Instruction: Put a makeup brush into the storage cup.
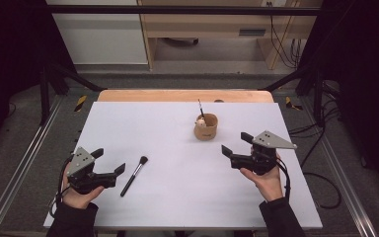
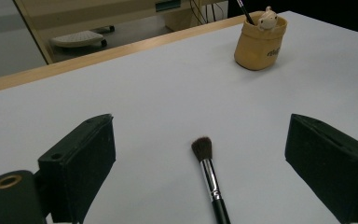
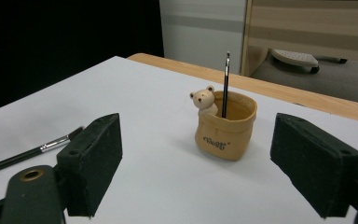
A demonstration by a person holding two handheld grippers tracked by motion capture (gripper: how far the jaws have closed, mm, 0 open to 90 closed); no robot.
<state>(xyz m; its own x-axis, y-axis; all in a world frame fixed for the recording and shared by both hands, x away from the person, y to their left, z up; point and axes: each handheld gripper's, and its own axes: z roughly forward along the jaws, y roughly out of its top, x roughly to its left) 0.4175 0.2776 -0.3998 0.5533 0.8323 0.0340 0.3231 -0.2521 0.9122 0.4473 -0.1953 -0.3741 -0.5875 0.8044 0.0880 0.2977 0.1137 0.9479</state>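
Two grippers rest at the near edge of the white bench, left gripper and right gripper both with jaws spread and empty, apparently poised for pickup. One tan pouch-shaped pot with bear figure, near the far edge, holds a thin upright brush; its dark lettering is unreadable. One makeup brush lies flat just ahead of the left jaws, likely next for the pot.

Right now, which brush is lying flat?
The black-handled brush by the left claw; the other brush stands upright in the tan bear pot.
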